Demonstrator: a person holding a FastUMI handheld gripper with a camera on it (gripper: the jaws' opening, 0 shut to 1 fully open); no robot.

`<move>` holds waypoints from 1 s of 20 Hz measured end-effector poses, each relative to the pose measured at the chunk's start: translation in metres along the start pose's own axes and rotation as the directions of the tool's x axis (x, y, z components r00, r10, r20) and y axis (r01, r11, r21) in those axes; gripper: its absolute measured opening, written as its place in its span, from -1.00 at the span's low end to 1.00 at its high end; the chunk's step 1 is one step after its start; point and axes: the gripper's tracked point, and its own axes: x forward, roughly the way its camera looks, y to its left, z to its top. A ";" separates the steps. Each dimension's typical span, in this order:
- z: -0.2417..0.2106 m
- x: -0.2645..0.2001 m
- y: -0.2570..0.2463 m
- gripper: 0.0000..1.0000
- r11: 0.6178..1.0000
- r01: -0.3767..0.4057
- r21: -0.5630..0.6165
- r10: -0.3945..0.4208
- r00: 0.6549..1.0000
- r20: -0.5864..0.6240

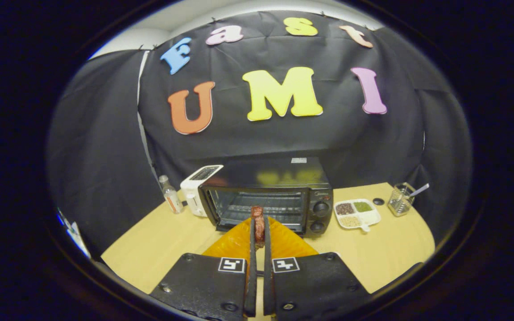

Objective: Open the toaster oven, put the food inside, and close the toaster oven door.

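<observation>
Gripper: the gripper [259,232] has both fingers pressed close together on a reddish-brown piece of meat [258,223], which sticks up past their tips.
Beneath: orange ribbed mat [283,243] on the pale wooden table [159,249].
Ahead: black toaster oven [268,200], door open, just beyond the meat.
Right: white divided dish [357,214].

Gripper [259,232]: fingers clamped on food [258,219], just short of the toaster oven [268,200]
Oven mouth: door [257,240] seemingly folded down, rack bare
Flanks: white toaster [196,185] and bottle [170,194] left, sectioned dish [357,213] right
Table [150,249]: open either side
</observation>
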 end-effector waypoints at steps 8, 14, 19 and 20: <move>-0.011 0.083 0.015 -0.82 0.945 -0.057 0.323 0.017 0.992 0.126; -0.017 0.138 0.016 -0.82 0.870 -0.079 0.487 -0.015 0.982 0.186; -0.032 0.185 0.002 -0.82 0.806 -0.073 0.588 -0.018 0.989 0.147; -0.031 0.190 -0.003 -0.82 0.803 -0.070 0.592 -0.023 0.989 0.149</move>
